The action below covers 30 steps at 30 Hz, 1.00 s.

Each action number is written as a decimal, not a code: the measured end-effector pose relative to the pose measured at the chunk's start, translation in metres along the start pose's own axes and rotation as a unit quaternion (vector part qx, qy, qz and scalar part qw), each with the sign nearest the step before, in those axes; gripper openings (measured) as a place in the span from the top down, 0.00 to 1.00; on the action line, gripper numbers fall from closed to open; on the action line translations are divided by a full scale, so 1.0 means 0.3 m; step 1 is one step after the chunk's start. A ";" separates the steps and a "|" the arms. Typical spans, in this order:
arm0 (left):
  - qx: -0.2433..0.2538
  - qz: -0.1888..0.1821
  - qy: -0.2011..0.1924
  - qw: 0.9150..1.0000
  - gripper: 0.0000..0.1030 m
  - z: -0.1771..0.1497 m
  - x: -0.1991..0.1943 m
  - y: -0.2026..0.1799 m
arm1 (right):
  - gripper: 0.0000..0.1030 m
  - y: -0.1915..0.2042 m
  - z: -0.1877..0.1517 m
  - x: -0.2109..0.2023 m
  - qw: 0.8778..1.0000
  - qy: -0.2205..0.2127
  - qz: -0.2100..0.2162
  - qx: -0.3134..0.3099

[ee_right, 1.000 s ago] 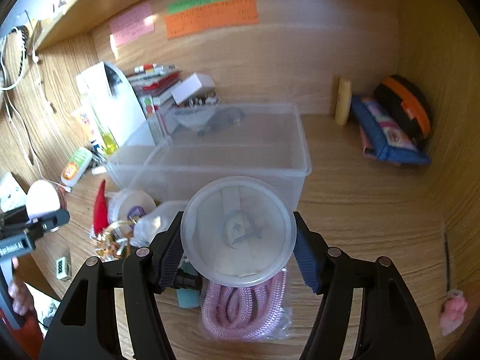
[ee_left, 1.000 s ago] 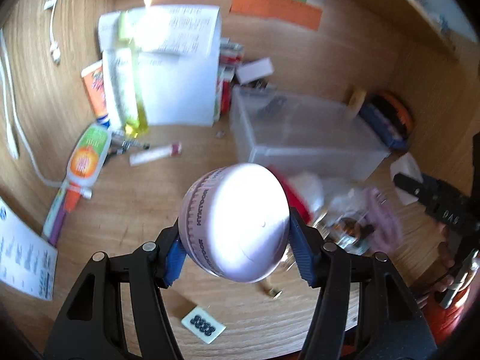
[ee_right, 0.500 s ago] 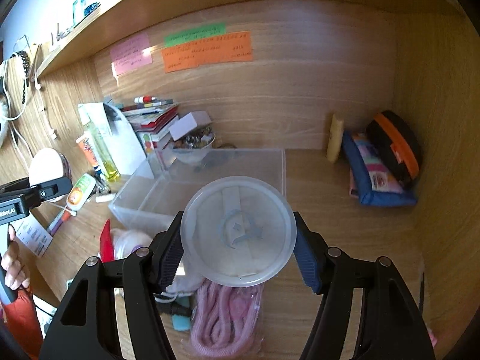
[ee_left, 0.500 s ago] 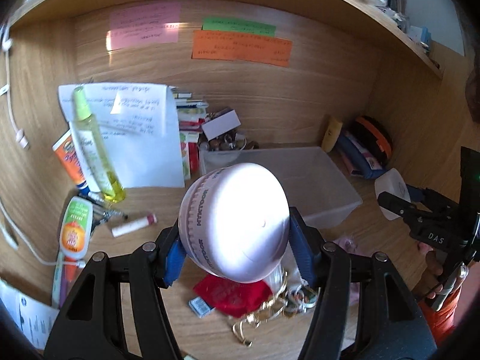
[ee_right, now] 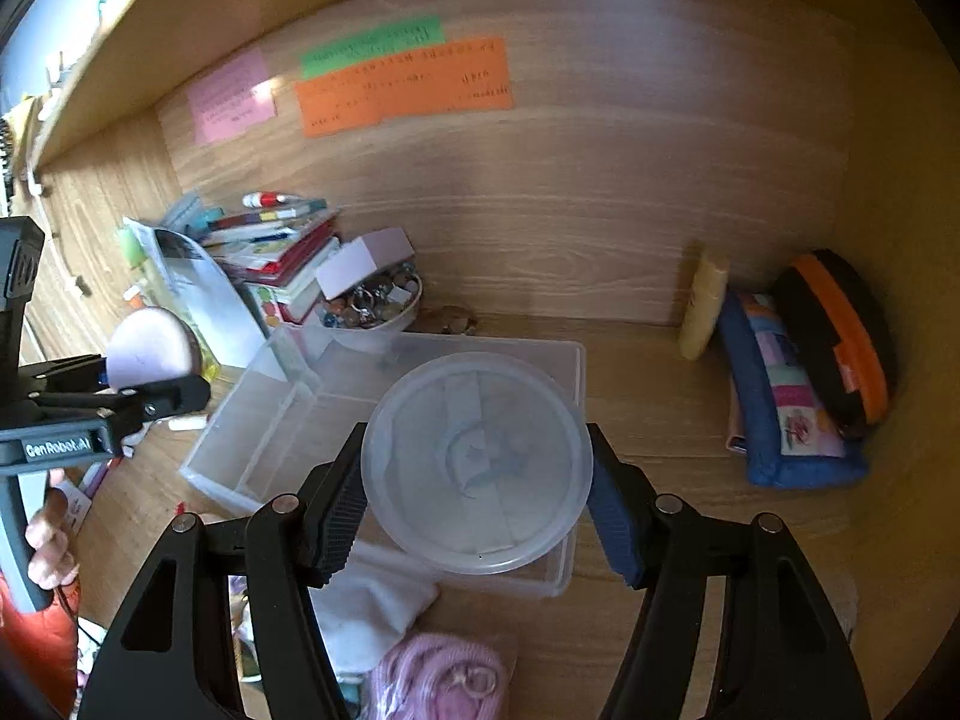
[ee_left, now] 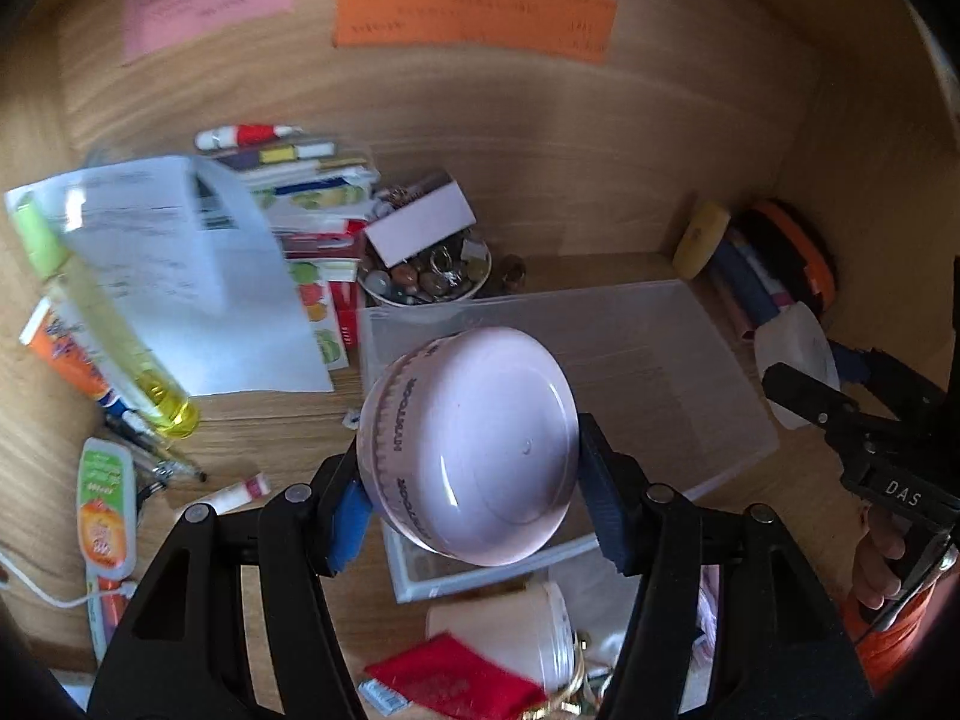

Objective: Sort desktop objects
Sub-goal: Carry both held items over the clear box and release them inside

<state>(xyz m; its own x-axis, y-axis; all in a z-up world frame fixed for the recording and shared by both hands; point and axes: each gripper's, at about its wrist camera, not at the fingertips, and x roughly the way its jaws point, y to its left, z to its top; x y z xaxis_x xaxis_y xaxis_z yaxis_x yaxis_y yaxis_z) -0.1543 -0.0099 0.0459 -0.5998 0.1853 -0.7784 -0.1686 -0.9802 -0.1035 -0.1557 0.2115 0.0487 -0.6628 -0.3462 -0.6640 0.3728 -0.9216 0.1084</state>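
Left wrist view: the left gripper [ee_left: 471,474] jaws clamp a pink jar [ee_left: 471,444]; the right gripper [ee_right: 477,501] jaws clamp a clear round lid [ee_right: 477,462] above a clear bin [ee_right: 288,420].

Home study desk, wooden alcove [ee_right: 600,210], sticky notes [ee_right: 402,90], stacked books [ee_right: 282,252], clear storage bin [ee_right: 288,420]

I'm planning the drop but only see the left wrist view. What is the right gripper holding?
Observer: A clear round container, clamped edge to edge in the right gripper. A blue moon-and-star shape shows through it.
Operator: Is the bin one open space?
Observer: No. The clear bin has a divider that sets off a narrow compartment along its left side.
Operator: Anything in front of the bin on that side?
Observer: A bagged pink cord bundle lies on the desk there.
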 end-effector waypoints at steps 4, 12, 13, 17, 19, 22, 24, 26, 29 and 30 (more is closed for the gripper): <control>0.008 0.004 0.025 1.000 0.41 0.023 0.088 -0.016 | 0.39 -0.022 0.021 0.103 0.999 0.034 0.002 0.000; 0.014 -0.014 0.096 0.995 0.41 0.030 0.270 -0.032 | 0.39 -0.015 0.036 0.269 0.996 0.088 0.000 -0.034; 0.017 -0.011 0.100 0.995 0.41 0.030 0.283 -0.035 | 0.39 -0.011 0.033 0.288 0.995 0.097 -0.002 -0.037; 0.029 0.003 0.109 0.994 0.41 0.027 0.331 -0.046 | 0.39 -0.002 0.020 0.337 0.992 0.116 0.002 -0.042; 0.034 0.013 0.111 0.993 0.41 0.028 0.345 -0.052 | 0.39 0.003 0.016 0.357 0.991 0.121 0.000 -0.047; 0.043 0.026 0.111 0.993 0.41 0.033 0.358 -0.066 | 0.39 0.020 0.013 0.379 0.990 0.126 -0.014 -0.064; 0.052 0.035 0.112 0.992 0.41 0.032 0.364 -0.072 | 0.39 0.032 0.013 0.389 0.989 0.130 -0.017 -0.072; 0.064 0.047 0.112 0.991 0.41 0.028 0.370 -0.079 | 0.39 0.038 0.013 0.404 0.988 0.136 -0.018 -0.077; 0.082 0.065 0.115 0.988 0.41 0.020 0.378 -0.090 | 0.39 0.050 0.009 0.417 0.986 0.138 -0.031 -0.089; 0.084 0.067 0.116 0.987 0.41 0.019 0.379 -0.091 | 0.39 0.053 0.007 0.419 0.985 0.139 -0.036 -0.094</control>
<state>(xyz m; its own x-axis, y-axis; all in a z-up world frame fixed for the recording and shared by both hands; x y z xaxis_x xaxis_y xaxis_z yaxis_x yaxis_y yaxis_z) -0.2223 0.0385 -0.0362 -0.4326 0.0149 -0.9015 -0.2397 -0.9658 0.0991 -0.2346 0.1529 -0.0314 -0.4979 -0.1957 -0.8449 0.4621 -0.8843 -0.0675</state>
